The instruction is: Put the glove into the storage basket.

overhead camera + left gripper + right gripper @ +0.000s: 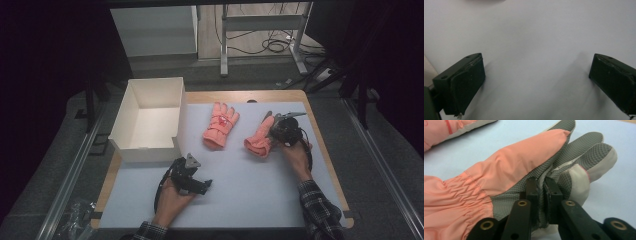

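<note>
Two salmon-pink winter gloves lie on the white mat [240, 190]. One glove [220, 125] rests flat near the middle. The other glove [258, 139] lies to its right, and my right gripper [276, 131] is shut on its edge. In the right gripper view the jaws [541, 182] pinch a fold of grey textured palm fabric, with the pink back of this glove [506, 167] to the left. My left gripper [202, 185] rests low on the mat near the front. Its jaws [536, 75] stand wide open with only bare mat between them.
An open white box [150, 152] stands at the table's left, just behind my left gripper. The wooden table edge [327, 150] borders the mat on the right. Desk legs and cables lie on the floor beyond the table.
</note>
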Available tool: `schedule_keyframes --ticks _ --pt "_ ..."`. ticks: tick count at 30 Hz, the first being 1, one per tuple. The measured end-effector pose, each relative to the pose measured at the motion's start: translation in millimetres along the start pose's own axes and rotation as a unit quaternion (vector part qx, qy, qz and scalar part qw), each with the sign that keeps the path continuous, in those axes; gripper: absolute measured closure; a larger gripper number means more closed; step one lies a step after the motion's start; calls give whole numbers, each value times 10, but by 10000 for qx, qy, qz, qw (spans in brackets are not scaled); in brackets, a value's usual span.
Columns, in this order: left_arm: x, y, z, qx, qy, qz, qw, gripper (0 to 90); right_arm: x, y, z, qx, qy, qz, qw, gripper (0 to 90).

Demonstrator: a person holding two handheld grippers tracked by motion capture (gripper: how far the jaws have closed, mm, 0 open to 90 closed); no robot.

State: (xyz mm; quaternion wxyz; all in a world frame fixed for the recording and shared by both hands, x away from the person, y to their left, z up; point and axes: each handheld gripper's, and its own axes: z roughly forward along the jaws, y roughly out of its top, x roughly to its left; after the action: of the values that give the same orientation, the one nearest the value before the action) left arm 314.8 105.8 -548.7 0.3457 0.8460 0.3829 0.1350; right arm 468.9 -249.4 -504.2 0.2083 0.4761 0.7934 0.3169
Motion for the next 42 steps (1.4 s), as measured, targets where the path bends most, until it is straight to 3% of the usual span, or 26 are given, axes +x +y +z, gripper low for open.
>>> schedule_keyframes --ticks 2,10,21,26,36,38,40,41,42 --pt "1 0 1 -2 -1 1 10000 3 8 4 -12 -39 15 22 10000 855" --pt "1 0 0 -2 -1 3 10000 3 -48 -3 -107 -147 444 204 9987 860" --pt "-1 0 1 -6 2 -11 10000 3 32 30 -330 -350 899 -12 9953 860" --pt "-2 -1 1 -7 3 -14 10000 3 91 12 -440 -411 1148 -69 9925 860" --pt "-3 -1 2 -14 2 -24 10000 3 260 -71 -595 -391 1568 -411 9860 860" --pt "-3 -1 2 -16 2 -25 10000 3 326 -101 -641 -384 1727 -529 9828 859" --pt "-2 -1 2 -15 1 -21 10000 3 350 -111 -659 -362 1777 -570 9818 859" --pt "-2 -1 2 -12 1 -19 10000 3 396 -132 -687 -371 1892 -652 9791 859" --pt "-2 -1 2 -12 1 -19 10000 3 396 -132 -687 -371 1892 -652 9791 859"
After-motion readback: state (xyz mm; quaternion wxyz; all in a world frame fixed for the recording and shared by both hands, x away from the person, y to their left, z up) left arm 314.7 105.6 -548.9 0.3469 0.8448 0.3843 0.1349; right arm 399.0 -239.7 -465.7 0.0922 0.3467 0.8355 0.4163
